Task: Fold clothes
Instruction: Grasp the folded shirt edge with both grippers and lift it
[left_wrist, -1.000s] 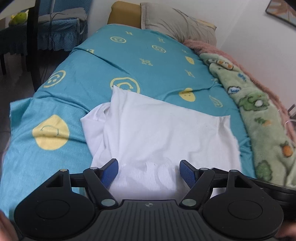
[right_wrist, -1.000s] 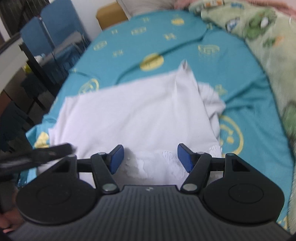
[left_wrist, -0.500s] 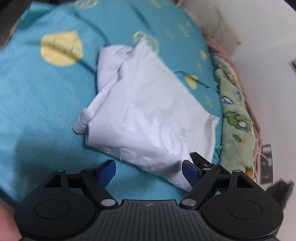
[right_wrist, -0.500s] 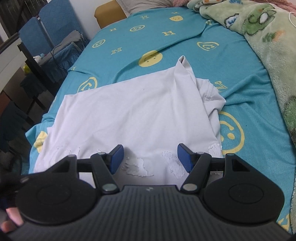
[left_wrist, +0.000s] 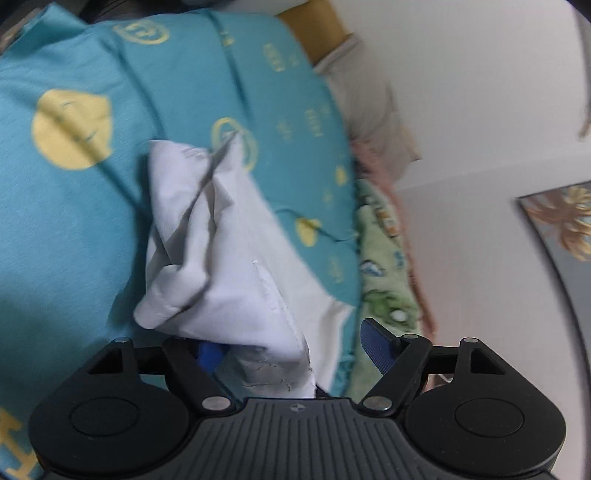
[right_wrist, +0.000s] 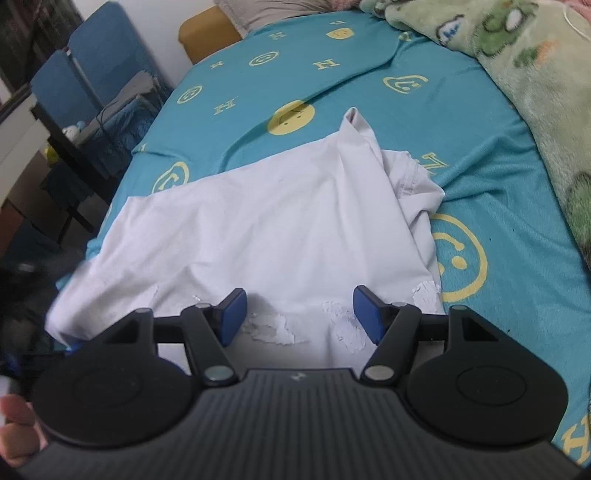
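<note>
A white T-shirt (right_wrist: 266, 221) lies partly folded on the teal bedsheet (right_wrist: 332, 74), with a cracked print along its near edge. In the left wrist view the shirt (left_wrist: 229, 266) is bunched and its near corner lies between the open fingers of my left gripper (left_wrist: 291, 350), partly covering the left blue pad (left_wrist: 210, 354). The view is tilted and blurred. My right gripper (right_wrist: 299, 314) is open, its blue pads just above the shirt's near edge, holding nothing.
A green fleece blanket (right_wrist: 535, 74) lies along the bed's right side. Pillows (left_wrist: 369, 103) are at the head by the white wall. Blue chairs (right_wrist: 92, 74) and a dark table stand left of the bed. A framed picture (left_wrist: 561, 221) hangs on the wall.
My left gripper has swung round to the shirt's side and come close, so the shirt's corner now lies between its fingers. The right gripper has barely moved.
</note>
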